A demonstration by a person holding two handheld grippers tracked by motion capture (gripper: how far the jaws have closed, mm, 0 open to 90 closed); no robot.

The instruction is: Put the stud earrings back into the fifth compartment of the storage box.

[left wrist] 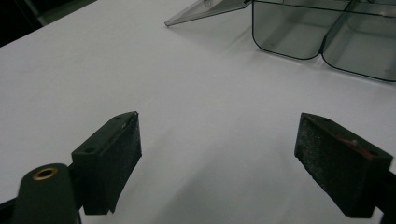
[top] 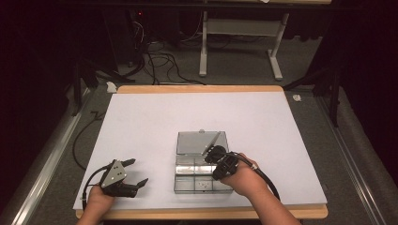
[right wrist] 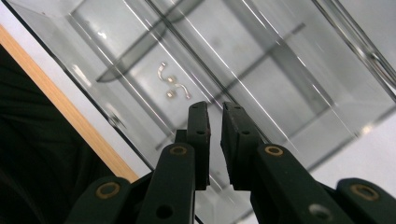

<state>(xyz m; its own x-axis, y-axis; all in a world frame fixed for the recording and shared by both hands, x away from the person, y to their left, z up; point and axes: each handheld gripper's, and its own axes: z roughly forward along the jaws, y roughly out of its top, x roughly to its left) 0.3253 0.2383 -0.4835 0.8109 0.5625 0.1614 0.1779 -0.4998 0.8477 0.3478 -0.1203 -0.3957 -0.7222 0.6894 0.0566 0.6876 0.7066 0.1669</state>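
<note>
- High view: clear plastic compartment box [top: 202, 172] is sitting near the table's [top: 141, 122] front edge, lid [top: 202, 142] lying open behind; right gripper [top: 215, 154] is hovering over it.
- Left gripper view: left gripper [left wrist: 219, 154] is resting wide open, empty, beside the box.
- Right gripper view: jaws are standing nearly shut, nothing between them, above a small metal clasp [right wrist: 172, 86]. Box looks light, stiff, slick; gripping a wall edge seems best.

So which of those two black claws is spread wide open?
The left gripper, near the table's front left corner. Its jaws stand far apart over bare table, while the right gripper's are nearly together above the clear box.
</note>
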